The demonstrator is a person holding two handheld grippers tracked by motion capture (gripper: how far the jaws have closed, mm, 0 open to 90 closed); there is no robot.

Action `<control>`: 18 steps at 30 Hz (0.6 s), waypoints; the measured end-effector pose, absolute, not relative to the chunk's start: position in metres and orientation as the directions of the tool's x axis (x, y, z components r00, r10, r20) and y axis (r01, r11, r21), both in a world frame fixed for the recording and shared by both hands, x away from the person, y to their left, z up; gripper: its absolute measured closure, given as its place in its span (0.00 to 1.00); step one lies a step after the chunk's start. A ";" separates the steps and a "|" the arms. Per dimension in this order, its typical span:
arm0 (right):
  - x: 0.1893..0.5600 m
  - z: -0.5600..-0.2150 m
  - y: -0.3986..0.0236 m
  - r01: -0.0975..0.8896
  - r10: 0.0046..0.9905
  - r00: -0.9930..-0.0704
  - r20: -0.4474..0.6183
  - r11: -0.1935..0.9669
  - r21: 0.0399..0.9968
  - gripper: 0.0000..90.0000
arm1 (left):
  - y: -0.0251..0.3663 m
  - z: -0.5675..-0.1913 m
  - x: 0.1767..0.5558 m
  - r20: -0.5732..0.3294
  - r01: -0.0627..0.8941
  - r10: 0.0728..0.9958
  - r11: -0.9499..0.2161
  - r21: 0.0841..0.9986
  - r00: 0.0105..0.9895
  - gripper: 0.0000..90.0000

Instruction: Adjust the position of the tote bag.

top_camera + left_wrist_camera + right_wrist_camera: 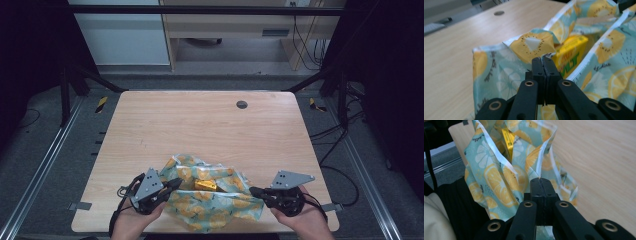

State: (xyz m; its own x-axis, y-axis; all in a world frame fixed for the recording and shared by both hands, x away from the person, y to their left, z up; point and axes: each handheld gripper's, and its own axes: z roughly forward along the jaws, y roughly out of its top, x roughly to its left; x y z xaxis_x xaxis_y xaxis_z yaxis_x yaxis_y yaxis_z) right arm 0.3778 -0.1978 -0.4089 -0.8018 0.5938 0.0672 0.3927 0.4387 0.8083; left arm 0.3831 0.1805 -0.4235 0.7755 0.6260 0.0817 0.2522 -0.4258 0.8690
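A teal cloth (220, 202) printed with yellow citrus slices lies bunched at the table's near edge, wrapped loosely around a yellow box (205, 185). My left gripper (175, 184) is shut on the cloth's left edge. In the left gripper view its jaws (543, 59) pinch a fold of the cloth (499, 72), and the yellow box (570, 53) stands just behind. My right gripper (252, 191) is shut on the cloth's right edge. In the right gripper view its jaws (540, 180) hold a white-hemmed corner of the cloth (496, 177), with the box (507, 138) partly hidden between folds.
The wooden table (200, 125) stretches bare beyond the cloth, with a round grey cable cap (242, 104) near its far edge. A black frame and metal rails run along both sides. The person's hands come in over the table's near edge.
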 end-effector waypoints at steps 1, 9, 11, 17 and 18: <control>0.379 -0.415 -0.197 0.406 0.593 -0.802 0.079 0.443 0.799 1.00 | 0.181 -0.432 0.384 0.066 0.273 0.625 -0.432 0.860 0.778 1.00; 0.381 -0.431 -0.193 0.434 0.583 -0.805 0.104 0.460 0.775 1.00 | 0.177 -0.457 0.394 0.046 0.330 0.611 -0.488 0.808 0.790 1.00; 0.382 -0.432 -0.193 0.434 0.583 -0.806 0.103 0.463 0.773 1.00 | 0.176 -0.459 0.395 0.047 0.333 0.612 -0.492 0.805 0.789 1.00; 0.387 -0.442 -0.193 0.452 0.590 -0.800 0.115 0.465 0.761 1.00 | 0.171 -0.469 0.400 0.065 0.346 0.619 -0.520 0.781 0.783 1.00; 0.387 -0.444 -0.193 0.456 0.589 -0.800 0.117 0.470 0.756 1.00 | 0.171 -0.470 0.401 0.065 0.349 0.617 -0.524 0.777 0.784 1.00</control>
